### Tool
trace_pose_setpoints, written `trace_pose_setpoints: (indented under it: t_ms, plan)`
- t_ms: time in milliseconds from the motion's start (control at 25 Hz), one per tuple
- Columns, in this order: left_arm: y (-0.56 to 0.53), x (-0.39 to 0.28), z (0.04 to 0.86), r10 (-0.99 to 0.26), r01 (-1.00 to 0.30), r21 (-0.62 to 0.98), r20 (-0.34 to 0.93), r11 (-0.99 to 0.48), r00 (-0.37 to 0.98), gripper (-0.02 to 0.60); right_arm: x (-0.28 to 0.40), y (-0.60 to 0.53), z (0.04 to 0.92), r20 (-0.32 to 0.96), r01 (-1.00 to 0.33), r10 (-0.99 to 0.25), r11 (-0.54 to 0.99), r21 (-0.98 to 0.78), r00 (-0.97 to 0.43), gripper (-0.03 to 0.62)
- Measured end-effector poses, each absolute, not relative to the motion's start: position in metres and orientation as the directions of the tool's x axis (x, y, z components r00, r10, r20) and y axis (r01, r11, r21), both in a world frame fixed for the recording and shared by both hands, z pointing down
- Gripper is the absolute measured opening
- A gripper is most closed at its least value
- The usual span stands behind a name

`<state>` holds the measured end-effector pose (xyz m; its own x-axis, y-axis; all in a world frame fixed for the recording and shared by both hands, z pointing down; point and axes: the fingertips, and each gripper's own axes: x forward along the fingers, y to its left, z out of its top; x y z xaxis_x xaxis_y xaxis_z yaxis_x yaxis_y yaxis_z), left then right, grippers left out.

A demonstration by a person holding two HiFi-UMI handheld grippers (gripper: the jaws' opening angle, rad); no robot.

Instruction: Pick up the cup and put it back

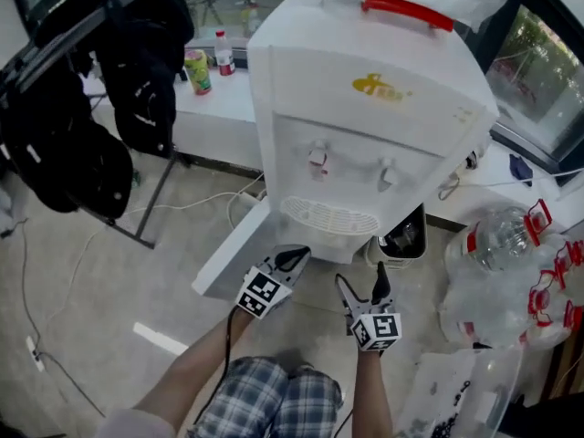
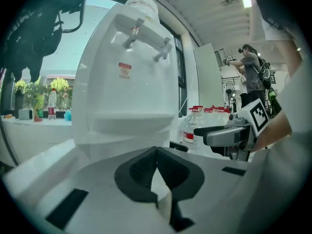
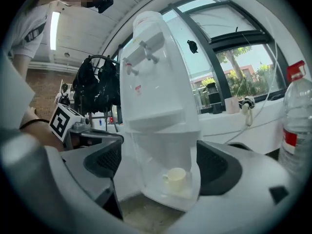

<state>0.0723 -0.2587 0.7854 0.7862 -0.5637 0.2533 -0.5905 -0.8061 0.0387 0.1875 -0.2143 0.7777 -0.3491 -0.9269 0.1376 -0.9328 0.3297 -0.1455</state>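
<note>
A small cream cup (image 3: 176, 178) stands upright inside the lower compartment of the white water dispenser (image 1: 365, 126). It shows only in the right gripper view; in the head view the dispenser's body hides it. My right gripper (image 3: 161, 165) is open, its dark pads (image 3: 105, 161) wide apart. The compartment and cup lie straight ahead between them, a short way off. From the head view, the right gripper (image 1: 363, 292) hovers just below the dispenser's drip tray (image 1: 327, 215). My left gripper (image 1: 290, 263) is shut and empty, beside the compartment's open door (image 1: 233, 249). Its pads (image 2: 156, 152) meet at the tip.
Large water bottles with red caps (image 1: 500, 235) and plastic wrap lie on the floor at the right. Black jackets hang on a rack (image 1: 137, 53) at the left. A counter behind holds a green can (image 1: 197, 69). A black bin (image 1: 401, 237) stands right of the dispenser.
</note>
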Motion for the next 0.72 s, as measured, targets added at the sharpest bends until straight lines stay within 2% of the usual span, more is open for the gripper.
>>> trace_pose_setpoints:
  t_ms: [360,560,720]
  plan:
    - [-0.296,0.07,0.908,-0.604,-0.625,0.038,0.222,-0.779,0.766,0.026,0.169,-0.247,0.905,0.14,-0.92,-0.909,0.388,-0.061,-0.393,0.482]
    - [-0.308,0.071,0.945,-0.623,-0.647,0.032,0.236,-0.762,0.746,0.026,0.154,-0.264,0.941,0.138,-0.908,-0.898,0.418,-0.033,-0.418,0.482]
    - [-0.322,0.075,0.962,-0.644,-0.665,0.012,0.238,-0.747,0.727,0.026,0.149,-0.288,0.965,0.15,-0.925,-0.914,0.381,-0.013,-0.378,0.482]
